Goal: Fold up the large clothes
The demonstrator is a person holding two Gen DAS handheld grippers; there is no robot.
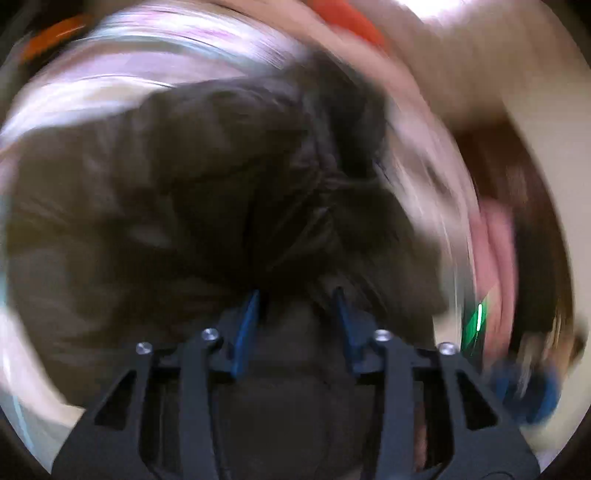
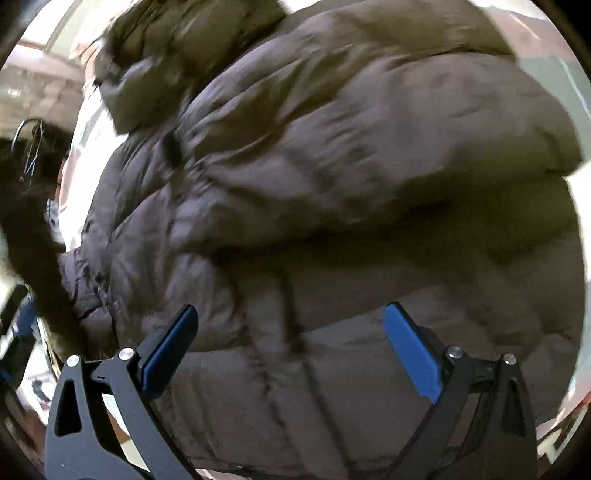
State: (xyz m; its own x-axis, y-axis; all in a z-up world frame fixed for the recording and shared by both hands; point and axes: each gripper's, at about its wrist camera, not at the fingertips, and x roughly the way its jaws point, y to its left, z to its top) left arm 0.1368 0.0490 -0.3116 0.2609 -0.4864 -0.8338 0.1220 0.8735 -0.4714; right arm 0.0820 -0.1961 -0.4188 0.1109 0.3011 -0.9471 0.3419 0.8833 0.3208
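Left wrist view, heavily blurred by motion: the left gripper (image 1: pixel 295 295) pointed into a dark brown puffer jacket (image 1: pixel 184 192) that filled the centre of the frame. Its blue fingers (image 1: pixel 246 332) stood partly closed with a narrow gap between them. A bundle of gathered jacket fabric lay in that gap, but whether the pads actually pressed on it could not be told from the blur. The jacket lay on a pale pink bedsheet (image 1: pixel 155 48), visible as a smeared band above and to the left. An orange object (image 1: pixel 351 22) appeared at the upper edge; it was too smeared to identify.

In the right wrist view, the right gripper (image 2: pixel 291 332) hung above the jacket (image 2: pixel 332 166) with its tongs spread wide, and nothing was clamped between the blue pads (image 2: pixel 410 350). The quilted body spread across nearly the whole frame, with a seam or zipper line running up toward the left. A sliver of the pale sheet (image 2: pixel 79 147) showed at the left margin.

Handling assessment: the jacket appeared soft, bulky and light for its volume. The padding would likely spring back after compression, and the smooth shell looked slippery. A secure hold would best be taken on a seam, hem or cuff, where the layers are thin and stitched, rather than on a puffed panel.
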